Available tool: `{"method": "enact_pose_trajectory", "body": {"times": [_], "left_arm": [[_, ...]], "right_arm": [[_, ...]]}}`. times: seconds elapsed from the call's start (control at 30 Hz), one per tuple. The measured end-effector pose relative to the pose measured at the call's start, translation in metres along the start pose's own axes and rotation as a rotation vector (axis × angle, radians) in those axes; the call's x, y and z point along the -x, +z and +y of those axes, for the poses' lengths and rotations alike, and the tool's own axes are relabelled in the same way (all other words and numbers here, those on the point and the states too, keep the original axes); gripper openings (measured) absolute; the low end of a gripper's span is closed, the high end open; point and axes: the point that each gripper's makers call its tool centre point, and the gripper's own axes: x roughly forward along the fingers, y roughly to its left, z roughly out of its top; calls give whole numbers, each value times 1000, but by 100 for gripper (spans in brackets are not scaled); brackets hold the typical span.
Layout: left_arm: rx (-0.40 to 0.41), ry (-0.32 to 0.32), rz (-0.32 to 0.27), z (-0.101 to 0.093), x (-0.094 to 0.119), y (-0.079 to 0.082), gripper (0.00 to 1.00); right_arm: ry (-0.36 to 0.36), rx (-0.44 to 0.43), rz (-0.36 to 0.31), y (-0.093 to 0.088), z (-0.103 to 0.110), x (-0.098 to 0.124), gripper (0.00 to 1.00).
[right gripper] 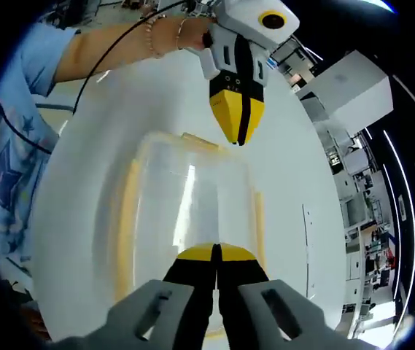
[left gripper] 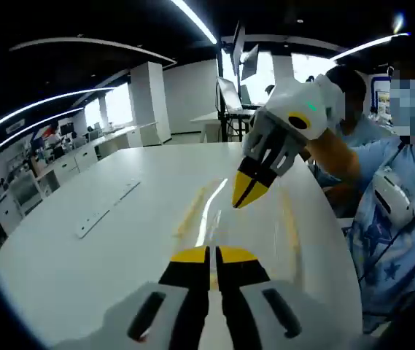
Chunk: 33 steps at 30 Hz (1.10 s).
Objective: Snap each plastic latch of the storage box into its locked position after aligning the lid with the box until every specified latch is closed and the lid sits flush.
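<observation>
I hold both tools over the storage box (right gripper: 192,211), a clear tub with a see-through lid and yellow latches along its edges, which sits on the white surface (left gripper: 83,270) between my two hands. My right gripper (right gripper: 216,257) has its jaws pressed together, clamped on nothing, tips resting at the near edge of the lid, as I judge it, to bear down where a latch should catch. My left gripper (left gripper: 213,255) also has its jaws together and empty. In the right gripper view it comes in from across the box, its yellow tip right at the far yellow latch (right gripper: 200,142); I cannot tell whether it touches. I keep the tips closed because a blunt point pushes a latch better than open jaws would. The side latches (right gripper: 127,219) look flat against the box, though the blur hides whether they have snapped. A grey strip (left gripper: 105,211) lies well apart on the surface.
</observation>
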Motion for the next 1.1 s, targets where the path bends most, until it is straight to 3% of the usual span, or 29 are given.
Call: {"method": "enact_pose_trajectory", "body": {"times": [0.07,0.23,0.27,0.4,0.5,0.57,0.63,0.77,0.8,0.9,0.93,1.0,1.1], "left_arm": [[-37,-42,80,-8,-12,8,3],[-79,-99,279,-12,-36,10,2],[-73,-119,345,-13,-40,7,2],[-50,-142,488,-12,-48,-3,1],[-49,-151,650,-12,-49,-22,1],[-49,-153,596,-11,-55,-10,0],[-27,-143,639,-11,-56,-13,0],[-68,-140,682,-11,-58,-16,0],[-48,-132,720,-11,-58,-17,0],[-20,-122,751,-10,-59,-18,0],[24,-104,766,-10,-58,-19,0],[12,-95,790,-11,-60,-20,1],[-32,-82,838,-13,-60,-21,1]], "right_arm": [[-8,7,-10,0,0,0,0],[-40,33,-11,1,1,-1,0],[-46,35,-10,2,1,-2,0],[-63,41,-20,2,1,-2,0],[-76,38,-45,1,1,-1,0],[-76,38,-61,0,3,0,0],[-79,36,-82,0,4,1,0],[-75,25,-107,1,5,2,0],[-76,21,-112,1,5,1,0],[-81,9,-120,3,6,1,0],[-89,16,-116,4,7,1,0],[-104,36,-89,5,7,0,0],[-104,39,-101,13,9,-2,0]]}}
